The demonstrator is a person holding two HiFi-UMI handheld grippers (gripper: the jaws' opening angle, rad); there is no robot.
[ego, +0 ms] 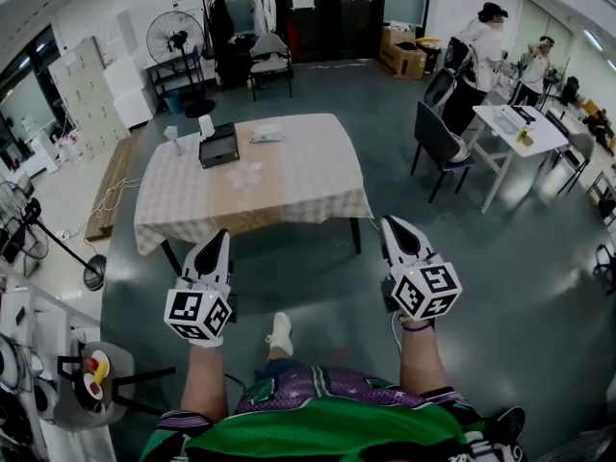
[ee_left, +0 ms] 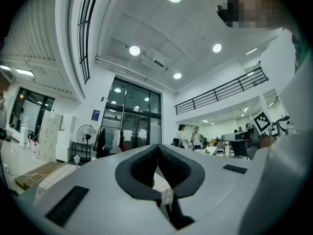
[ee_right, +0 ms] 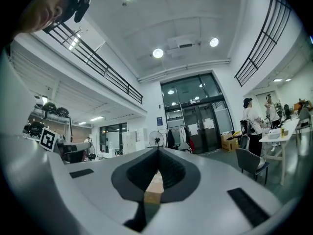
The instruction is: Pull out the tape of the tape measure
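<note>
Both grippers are held level in front of the person, short of a table (ego: 318, 186) covered with a checked cloth. The left gripper (ego: 220, 238) is shut with nothing between its jaws; in the left gripper view it (ee_left: 157, 147) points toward the glass doors. The right gripper (ego: 391, 225) is also shut and empty, and in its own view it (ee_right: 158, 151) points the same way. On the table lie a black box (ego: 218, 148), a small pale flat object (ego: 267, 135) and a white cup (ego: 206, 126). I cannot pick out a tape measure among them.
A dark chair (ego: 438, 140) and a white desk (ego: 520, 128) with two people beside it (ego: 481, 51) stand at the right. A floor fan (ego: 175, 38) and a clothes rack (ego: 241, 17) are at the back. A grey stool (ego: 91, 383) sits near left.
</note>
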